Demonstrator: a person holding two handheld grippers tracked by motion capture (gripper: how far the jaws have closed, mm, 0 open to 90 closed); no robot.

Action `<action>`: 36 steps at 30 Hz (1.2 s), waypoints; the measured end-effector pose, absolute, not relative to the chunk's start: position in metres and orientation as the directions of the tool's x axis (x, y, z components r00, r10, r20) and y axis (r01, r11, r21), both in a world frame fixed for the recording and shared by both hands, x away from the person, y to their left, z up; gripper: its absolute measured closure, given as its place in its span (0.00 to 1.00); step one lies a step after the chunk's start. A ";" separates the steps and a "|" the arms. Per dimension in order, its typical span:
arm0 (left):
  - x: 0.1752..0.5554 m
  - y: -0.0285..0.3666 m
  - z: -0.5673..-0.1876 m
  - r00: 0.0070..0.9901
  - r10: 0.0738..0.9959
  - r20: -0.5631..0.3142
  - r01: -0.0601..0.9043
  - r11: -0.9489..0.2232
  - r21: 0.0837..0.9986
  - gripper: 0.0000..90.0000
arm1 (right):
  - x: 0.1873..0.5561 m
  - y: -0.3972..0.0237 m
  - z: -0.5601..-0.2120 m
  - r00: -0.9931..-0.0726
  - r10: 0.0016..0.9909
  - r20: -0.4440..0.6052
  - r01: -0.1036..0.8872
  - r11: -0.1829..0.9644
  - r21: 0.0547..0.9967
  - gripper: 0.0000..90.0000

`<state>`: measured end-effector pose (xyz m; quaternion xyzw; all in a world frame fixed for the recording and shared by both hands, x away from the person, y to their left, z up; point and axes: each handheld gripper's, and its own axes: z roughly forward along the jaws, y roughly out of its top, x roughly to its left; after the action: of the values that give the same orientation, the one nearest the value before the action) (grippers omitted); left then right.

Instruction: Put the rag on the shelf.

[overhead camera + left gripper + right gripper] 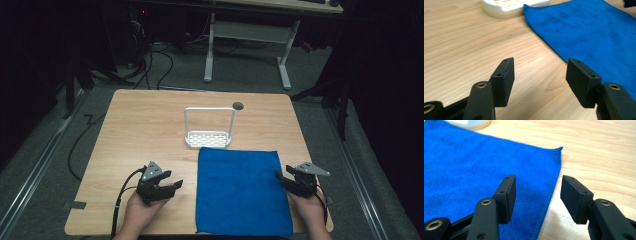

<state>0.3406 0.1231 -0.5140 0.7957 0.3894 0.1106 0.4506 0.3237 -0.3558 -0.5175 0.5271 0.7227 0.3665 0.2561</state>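
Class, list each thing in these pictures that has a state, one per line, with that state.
Blue cloth: spread flat on the table, unfolded.
White rack: upright, empty, touching the cloth's far edge.
Left tool: open, empty, beside the cloth.
Right tool: open, empty, at the cloth's right edge.

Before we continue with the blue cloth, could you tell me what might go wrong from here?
1. The right gripper straddles the blue cloth edge with open fingers; closing could pinch only a thin hem and slip.
2. The cloth's far edge lies against the white rack; dragging could nudge it.
3. The left gripper stands over bare wood, off the cloth.
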 end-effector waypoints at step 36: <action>0.344 0.082 -0.516 0.730 0.671 -0.129 0.479 -0.367 0.797 0.74 | 0.309 -0.353 -0.505 -0.344 0.939 0.010 0.550 0.193 0.812 0.66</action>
<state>0.3443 0.0819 -0.5161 0.8195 0.3510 0.1094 0.4397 0.3086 -0.3530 -0.5050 0.5115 0.7280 0.3767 0.2580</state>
